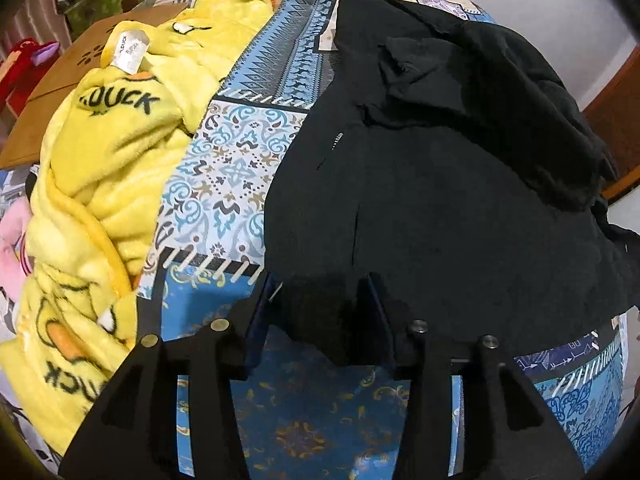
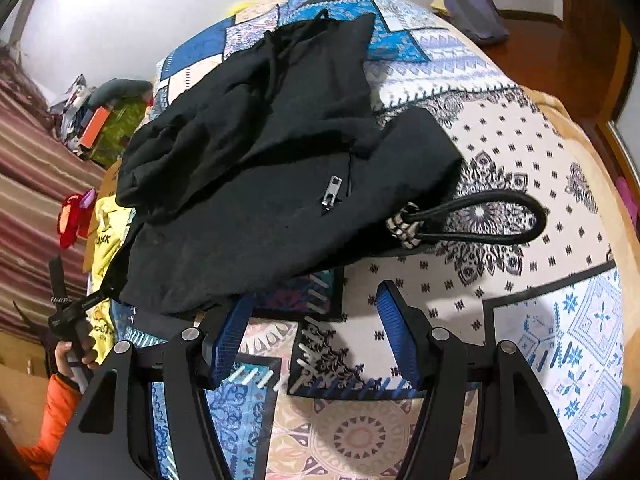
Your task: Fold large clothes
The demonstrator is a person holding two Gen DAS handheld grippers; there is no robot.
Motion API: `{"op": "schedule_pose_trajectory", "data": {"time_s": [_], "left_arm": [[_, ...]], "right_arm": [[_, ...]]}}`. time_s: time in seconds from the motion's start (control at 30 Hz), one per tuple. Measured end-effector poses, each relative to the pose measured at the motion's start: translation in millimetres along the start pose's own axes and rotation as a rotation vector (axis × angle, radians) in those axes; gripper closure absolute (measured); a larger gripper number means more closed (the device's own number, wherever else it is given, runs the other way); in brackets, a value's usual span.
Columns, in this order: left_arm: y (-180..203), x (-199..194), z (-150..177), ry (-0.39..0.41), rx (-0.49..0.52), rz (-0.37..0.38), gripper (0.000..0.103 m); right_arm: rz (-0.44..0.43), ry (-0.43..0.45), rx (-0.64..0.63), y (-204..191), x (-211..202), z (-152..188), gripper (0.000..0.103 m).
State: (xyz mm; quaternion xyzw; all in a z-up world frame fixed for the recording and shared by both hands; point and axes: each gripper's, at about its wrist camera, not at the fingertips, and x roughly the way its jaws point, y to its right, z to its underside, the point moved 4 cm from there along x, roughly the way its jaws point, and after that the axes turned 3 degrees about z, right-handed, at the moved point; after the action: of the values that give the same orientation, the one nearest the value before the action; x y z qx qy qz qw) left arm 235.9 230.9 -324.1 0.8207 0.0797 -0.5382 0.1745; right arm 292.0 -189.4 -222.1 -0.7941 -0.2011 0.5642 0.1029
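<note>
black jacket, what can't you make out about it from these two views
- Left wrist view: the black jacket's near hem is hidden behind the left tool, so whether it is pinched cannot be told.
- Left wrist view: its right side is cut off by the frame edge.
- Right wrist view: the zipper pull shows, but the zipper line is lost in dark folds.

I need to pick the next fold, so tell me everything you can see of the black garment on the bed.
The black garment is matte, soft-looking fabric, rumpled and partly folded over itself on the patterned bedspread. A metal zipper pull shows mid-front, and a black cord loop with a checkered bead sticks out at its right edge. Its near hem lies between the left gripper fingers, whose pads stand apart.
</note>
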Motion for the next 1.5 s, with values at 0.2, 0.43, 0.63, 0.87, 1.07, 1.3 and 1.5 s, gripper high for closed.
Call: {"op": "schedule_pose_trajectory", "data": {"time_s": [0.2, 0.43, 0.63, 0.87, 1.07, 1.3, 1.5], "left_arm": [[-1, 2, 7, -0.014, -0.037, 0.007, 0.056], [-4, -13, 33, -0.057, -0.063, 0.087, 0.053], [-4, -17, 41, -0.062, -0.169, 0.240, 0.045], [-10, 10, 27, -0.077, -0.281, 0.276, 0.043], [-2, 16, 20, -0.038, -0.274, 0.247, 0.043], [5, 15, 14, 0.011, -0.226, 0.195, 0.059], [34, 8, -11, 0.078, -0.110, 0.022, 0.088]], "right_arm": [[-0.046, 0.004, 0.050, -1, 1, -4, 0.043], [-0.021, 0.058, -0.001, -10, -18, -4, 0.043], [-0.031, 0.081, 0.044, -5, -22, -4, 0.043], [0.068, 0.114, 0.104, 19, -39, 1, 0.043], [0.134, 0.044, 0.177, 46, -12, 6, 0.043], [0.068, -0.041, 0.204, 42, 39, 7, 0.039], [0.010, -0.010, 0.153, 27, 34, 3, 0.070]]}}
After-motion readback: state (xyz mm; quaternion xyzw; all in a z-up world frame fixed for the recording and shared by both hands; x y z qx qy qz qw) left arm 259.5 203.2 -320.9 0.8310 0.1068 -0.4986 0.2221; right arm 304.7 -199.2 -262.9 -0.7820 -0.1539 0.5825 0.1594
